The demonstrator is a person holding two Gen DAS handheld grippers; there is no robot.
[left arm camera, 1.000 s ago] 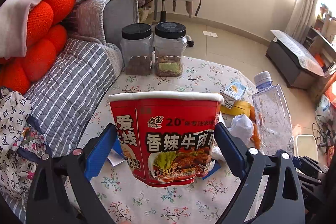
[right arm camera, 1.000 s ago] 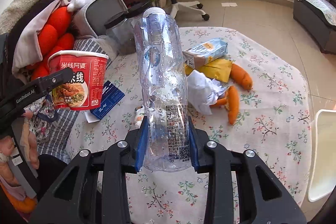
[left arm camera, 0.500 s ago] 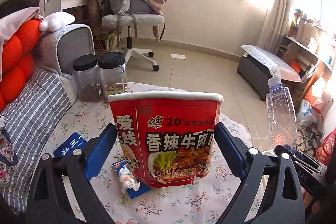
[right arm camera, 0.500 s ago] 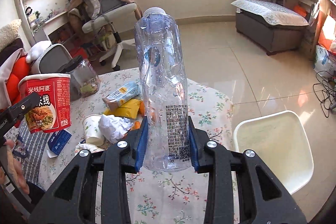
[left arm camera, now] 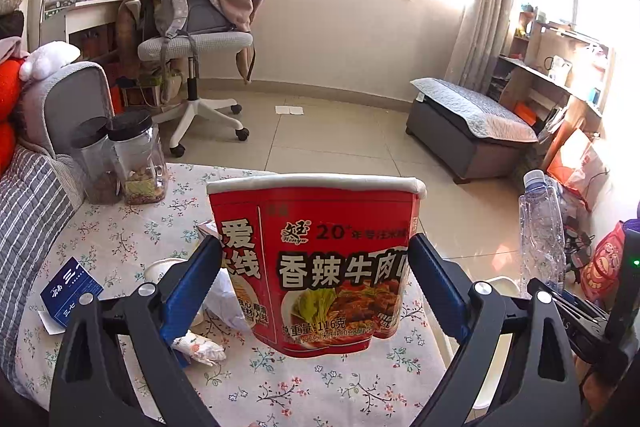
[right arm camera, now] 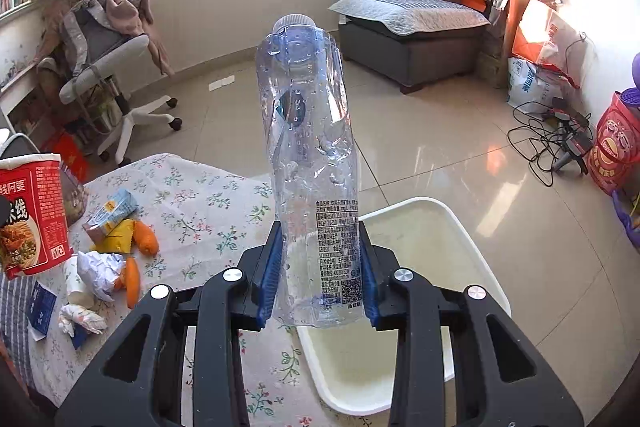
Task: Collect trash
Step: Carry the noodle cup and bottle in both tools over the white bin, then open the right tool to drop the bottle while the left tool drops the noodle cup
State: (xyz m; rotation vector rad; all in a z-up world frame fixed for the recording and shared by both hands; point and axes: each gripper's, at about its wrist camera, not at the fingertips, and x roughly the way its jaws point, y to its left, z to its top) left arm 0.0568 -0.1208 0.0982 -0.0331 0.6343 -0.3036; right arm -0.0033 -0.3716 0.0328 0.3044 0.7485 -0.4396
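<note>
My left gripper [left arm camera: 316,283] is shut on a red instant noodle cup [left arm camera: 316,259] and holds it upright above the floral table [left arm camera: 320,387]. My right gripper [right arm camera: 318,275] is shut on a clear crumpled plastic bottle [right arm camera: 308,163], held upright over the rim of a white bin [right arm camera: 472,251] on the floor beside the table. The cup also shows in the right wrist view [right arm camera: 32,215], and the bottle in the left wrist view [left arm camera: 542,231]. Loose trash lies on the table: a drink carton [right arm camera: 110,213], yellow wrapper [right arm camera: 116,239], orange peels [right arm camera: 132,281], crumpled paper [right arm camera: 98,271], a blue box [left arm camera: 70,291].
Two black-lidded jars [left arm camera: 120,163] stand at the table's far left by a grey sofa [left arm camera: 36,195]. An office chair [left arm camera: 192,43] and a low grey bench [left arm camera: 468,131] stand on the tiled floor. Cables [right arm camera: 548,143] and bags [right arm camera: 612,147] lie at the right.
Both grippers have swung right and risen with their loads. The right gripper with the bottle now hangs over the white bin; the table trash has slid left in both views.
</note>
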